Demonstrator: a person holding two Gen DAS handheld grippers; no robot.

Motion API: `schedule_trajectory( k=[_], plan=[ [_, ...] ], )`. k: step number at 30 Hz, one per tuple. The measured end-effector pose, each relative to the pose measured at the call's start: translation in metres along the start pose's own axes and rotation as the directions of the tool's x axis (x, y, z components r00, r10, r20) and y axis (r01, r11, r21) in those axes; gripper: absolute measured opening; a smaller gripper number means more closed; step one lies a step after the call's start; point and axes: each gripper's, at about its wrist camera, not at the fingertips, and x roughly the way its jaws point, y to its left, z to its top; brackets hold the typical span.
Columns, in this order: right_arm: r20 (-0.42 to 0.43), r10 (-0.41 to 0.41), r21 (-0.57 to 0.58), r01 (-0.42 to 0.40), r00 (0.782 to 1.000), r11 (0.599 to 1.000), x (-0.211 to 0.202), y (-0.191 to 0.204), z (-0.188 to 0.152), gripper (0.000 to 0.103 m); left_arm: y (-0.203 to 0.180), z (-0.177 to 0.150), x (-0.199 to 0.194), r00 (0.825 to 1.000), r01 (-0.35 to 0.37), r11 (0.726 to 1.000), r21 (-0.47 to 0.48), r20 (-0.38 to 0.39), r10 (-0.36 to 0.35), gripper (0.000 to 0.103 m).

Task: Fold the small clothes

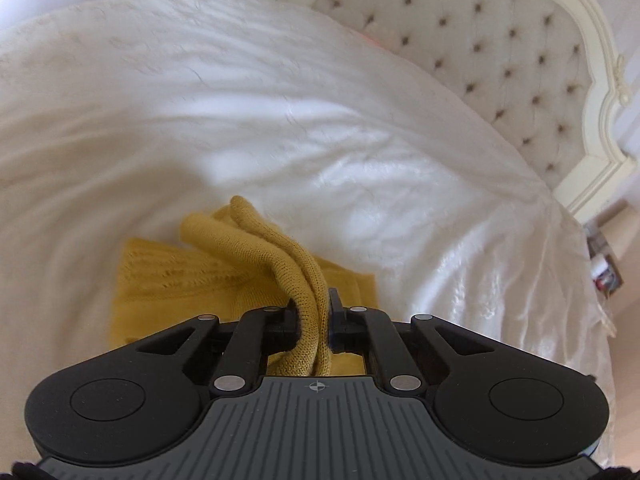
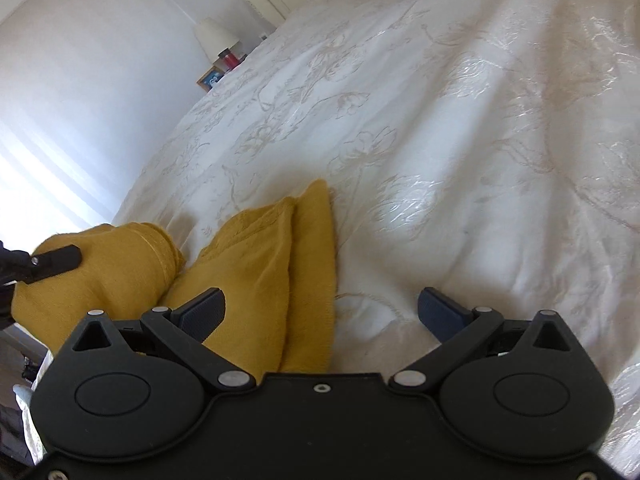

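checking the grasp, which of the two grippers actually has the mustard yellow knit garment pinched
The left gripper: its jaws are shut on a bunched fold of the mustard yellow knit garment. The right gripper is wide open, holding nothing, above the white embroidered bedspread.

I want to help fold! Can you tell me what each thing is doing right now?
Left gripper: shut on a bunched part of the sweater, lifting it.
Right gripper: open, holding nothing, over the sweater's edge.
Sweater: yellow knit, partly folded on the bedspread, one part raised.
Bedspread: white, spread out, lightly wrinkled.
Lamp: beside the bed; cannot tell if lit.
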Motion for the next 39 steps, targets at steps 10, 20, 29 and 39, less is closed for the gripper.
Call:
schedule_trajectory(
  k=[10, 20, 29, 39],
  plan=[
    [0.095, -0.061, 0.067, 0.054, 0.994, 0.996, -0.016, -0.014, 0.005, 0.102, -0.049, -0.014, 0.011, 0.989, 0.142, 0.98, 0.143, 0.024, -0.147, 0.024],
    [0.184, 0.075, 0.079, -0.09, 0.98, 0.993, -0.026, -0.008, 0.01, 0.102, -0.019, -0.04, -0.026, 0.974, -0.182, 0.941, 0.285, 0.184, 0.132, 0.035],
    [0.165, 0.106, 0.087, -0.122, 0.981, 0.989, -0.022, -0.009, 0.01, 0.102, 0.025, -0.071, -0.006, 0.998, 0.047, 0.991, 0.124, -0.042, -0.043, 0.036],
    [0.107, 0.25, 0.096, -0.26, 0.962, 0.961, -0.014, -0.003, 0.007, 0.102, -0.022, -0.137, -0.015, 0.976, 0.213, 0.873, 0.439, -0.144, -0.166, 0.043]
  ],
)
